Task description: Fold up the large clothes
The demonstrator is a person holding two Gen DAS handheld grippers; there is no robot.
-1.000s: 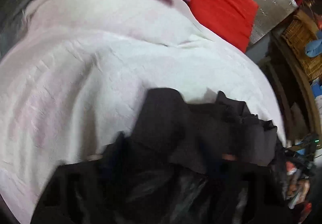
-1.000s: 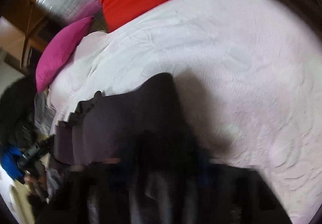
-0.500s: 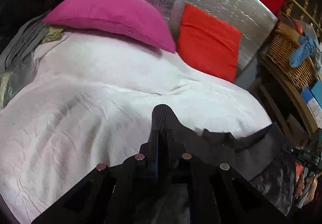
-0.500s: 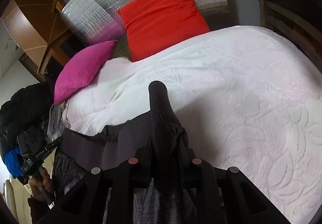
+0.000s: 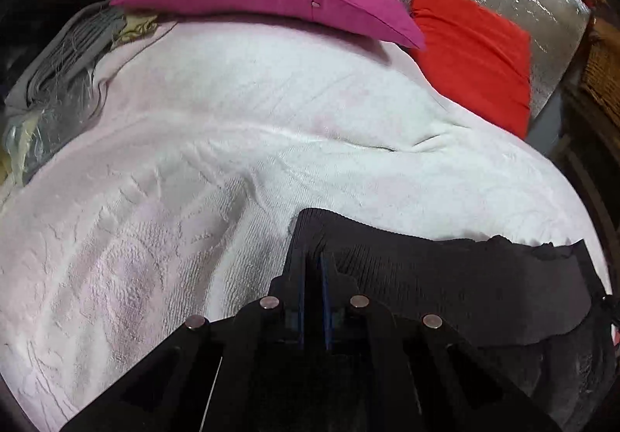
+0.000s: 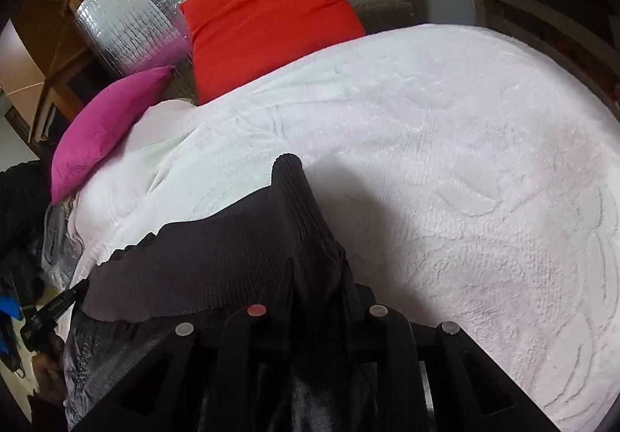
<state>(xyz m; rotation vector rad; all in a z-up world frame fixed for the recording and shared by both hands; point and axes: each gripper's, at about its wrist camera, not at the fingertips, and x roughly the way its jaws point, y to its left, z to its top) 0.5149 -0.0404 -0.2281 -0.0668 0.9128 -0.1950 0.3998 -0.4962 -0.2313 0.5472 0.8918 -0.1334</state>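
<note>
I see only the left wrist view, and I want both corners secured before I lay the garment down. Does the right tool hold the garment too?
Observer: Yes. The right tool grips a bunched, ribbed corner of the dark garment. Its jaws have just opened a little, with the fabric between them.
Operator: What lies to the right of that corner?
Observer: Only the white blanket, as far as the bed's edge.
Operator: Is my left tool visible from that side?
Observer: Yes. The left tool shows at the picture's left edge, at the garment's other end.
</note>
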